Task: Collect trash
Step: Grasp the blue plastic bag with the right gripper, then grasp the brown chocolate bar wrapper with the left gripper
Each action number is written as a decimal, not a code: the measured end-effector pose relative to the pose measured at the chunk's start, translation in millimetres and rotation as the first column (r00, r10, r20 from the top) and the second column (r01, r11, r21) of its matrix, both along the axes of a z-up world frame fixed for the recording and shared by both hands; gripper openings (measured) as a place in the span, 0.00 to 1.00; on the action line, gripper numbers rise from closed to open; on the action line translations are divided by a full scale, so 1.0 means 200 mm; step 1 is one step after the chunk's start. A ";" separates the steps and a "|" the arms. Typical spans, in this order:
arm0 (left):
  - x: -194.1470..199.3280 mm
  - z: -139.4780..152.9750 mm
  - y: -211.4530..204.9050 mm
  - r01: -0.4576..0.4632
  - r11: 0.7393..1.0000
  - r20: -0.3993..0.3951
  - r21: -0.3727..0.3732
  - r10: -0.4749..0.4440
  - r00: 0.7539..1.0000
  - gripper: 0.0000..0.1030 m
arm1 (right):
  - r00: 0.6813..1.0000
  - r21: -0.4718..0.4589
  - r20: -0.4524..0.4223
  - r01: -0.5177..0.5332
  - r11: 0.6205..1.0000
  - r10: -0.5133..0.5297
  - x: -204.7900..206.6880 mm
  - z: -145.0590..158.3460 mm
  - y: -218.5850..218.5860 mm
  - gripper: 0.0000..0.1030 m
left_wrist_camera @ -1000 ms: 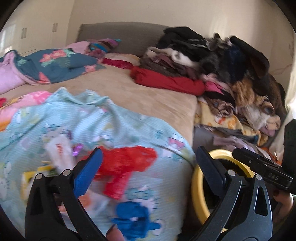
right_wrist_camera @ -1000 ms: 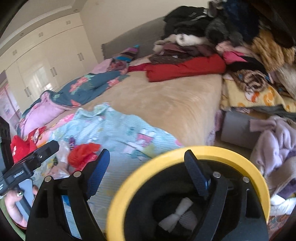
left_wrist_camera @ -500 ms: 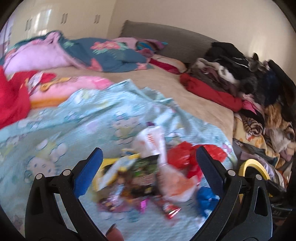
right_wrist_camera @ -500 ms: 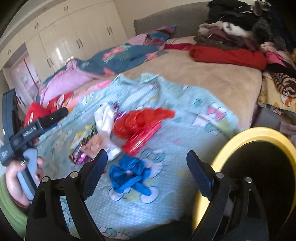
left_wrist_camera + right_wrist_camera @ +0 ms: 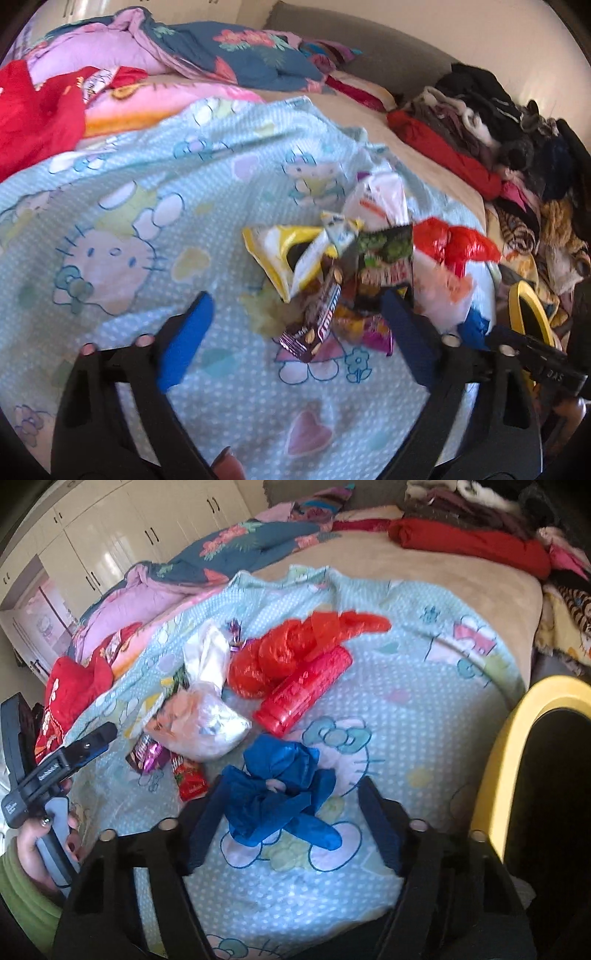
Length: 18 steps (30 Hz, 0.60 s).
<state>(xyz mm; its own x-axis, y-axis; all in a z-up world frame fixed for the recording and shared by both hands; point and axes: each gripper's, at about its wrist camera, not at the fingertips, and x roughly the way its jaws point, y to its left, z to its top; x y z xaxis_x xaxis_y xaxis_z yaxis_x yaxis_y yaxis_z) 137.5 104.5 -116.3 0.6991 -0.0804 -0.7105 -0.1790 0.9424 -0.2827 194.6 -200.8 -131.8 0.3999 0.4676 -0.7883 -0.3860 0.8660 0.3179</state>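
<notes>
A heap of trash lies on a light blue cartoon blanket (image 5: 122,229): a yellow-white snack bag (image 5: 284,254), a brown candy wrapper (image 5: 317,317), a green-black packet (image 5: 388,243), a white bag (image 5: 376,195) and a red plastic bag (image 5: 454,243). My left gripper (image 5: 295,328) is open and empty, just in front of the candy wrapper. In the right wrist view a crumpled blue bag (image 5: 280,786) lies between the fingers of my open right gripper (image 5: 291,819). Behind it lie a red tube pack (image 5: 306,690), a red bag (image 5: 295,646) and a whitish bag (image 5: 207,723). The yellow-rimmed bin (image 5: 517,738) stands at the right.
The bed holds a pink and floral duvet (image 5: 207,48), a red garment (image 5: 33,114) at the left and a big pile of clothes (image 5: 498,122) at the right. White wardrobes (image 5: 122,535) stand behind. The bin's rim (image 5: 528,310) shows past the bed's edge.
Both grippers have swung left from the bin and clothes pile toward the trash and come closer. The blue bag now sits between the right fingers.
</notes>
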 end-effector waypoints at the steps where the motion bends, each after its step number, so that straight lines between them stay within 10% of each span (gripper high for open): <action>1: 0.01 -0.01 -0.01 0.006 1.000 -0.006 0.006 -0.006 1.000 0.71 | 1.000 0.010 -0.016 -0.017 1.000 0.017 0.00 -0.02 0.01 0.44; 7: 0.07 -0.07 -0.08 0.048 0.999 -0.054 0.014 -0.047 0.997 0.53 | 0.998 0.007 0.018 -0.067 0.998 0.066 -0.05 0.00 0.03 0.19; 18: 0.06 -0.15 0.00 0.025 0.992 -0.067 -0.121 -0.034 0.997 0.28 | 0.996 0.038 0.074 -0.055 0.998 0.052 -0.13 0.05 0.01 0.16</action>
<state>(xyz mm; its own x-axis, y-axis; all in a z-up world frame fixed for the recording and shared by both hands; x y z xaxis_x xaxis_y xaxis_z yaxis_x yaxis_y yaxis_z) 150.3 103.7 -147.2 0.6448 -0.1879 -0.7409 -0.1746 0.9075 -0.3821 168.6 -199.5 -121.4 0.4294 0.5205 -0.7381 -0.4549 0.8306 0.3212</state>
